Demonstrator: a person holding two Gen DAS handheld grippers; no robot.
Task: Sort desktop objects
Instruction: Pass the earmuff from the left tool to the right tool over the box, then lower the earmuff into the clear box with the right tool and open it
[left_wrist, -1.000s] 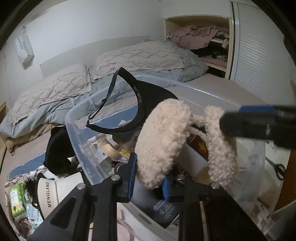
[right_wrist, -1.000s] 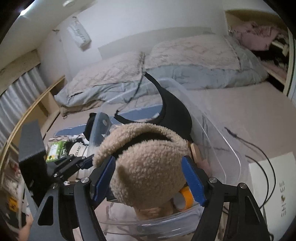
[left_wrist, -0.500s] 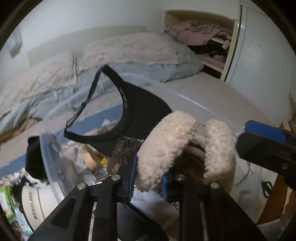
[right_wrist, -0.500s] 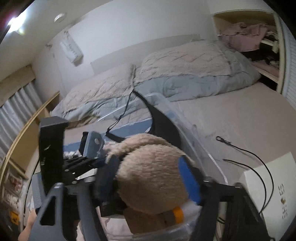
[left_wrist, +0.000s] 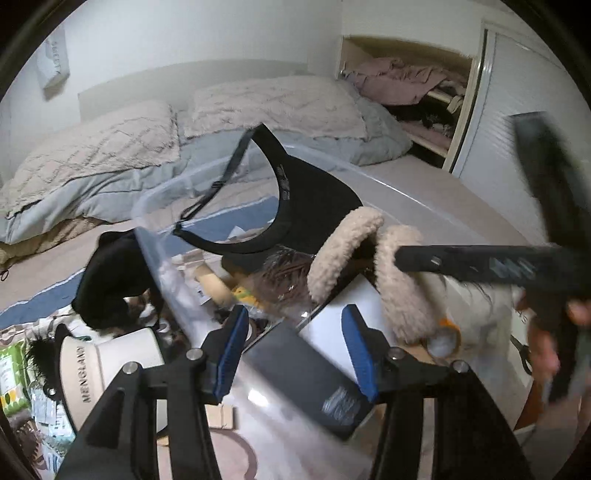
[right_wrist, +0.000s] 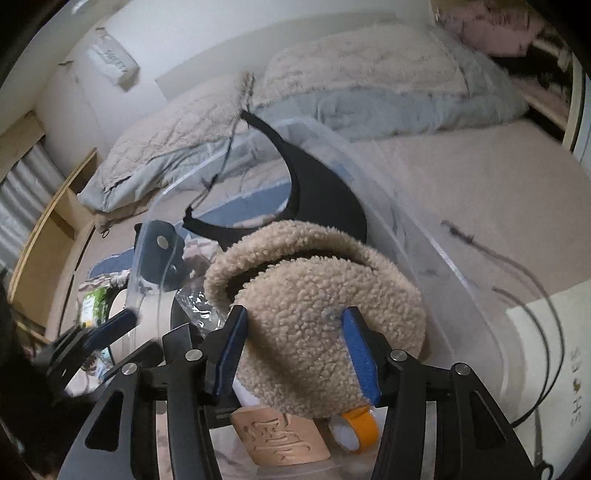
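A pair of fluffy beige earmuffs (right_wrist: 314, 314) lies in the clear plastic bin (right_wrist: 436, 251), on top of other items; it also shows in the left wrist view (left_wrist: 399, 280). My right gripper (right_wrist: 295, 350) is open, its blue pads on either side of one ear pad, not squeezing it. My left gripper (left_wrist: 295, 350) is open and empty, just in front of the bin's near wall (left_wrist: 162, 266). A black visor (left_wrist: 306, 206) stands up at the back of the bin. The right gripper's blurred black finger (left_wrist: 480, 262) crosses the left wrist view.
In the bin lie a roll of orange tape (right_wrist: 354, 432), a tan embossed block (right_wrist: 280, 439), a dark box (left_wrist: 314, 384) and crinkled plastic. Left of the bin are a white cap (left_wrist: 96, 362) and a black cloth (left_wrist: 114, 280). The bed (left_wrist: 184, 140) is behind. A white box and cables (right_wrist: 535, 295) lie right.
My left gripper has let go of the earmuff pad, opened and drawn back. My right gripper has opened around the other pad. The earmuffs now rest in the bin.
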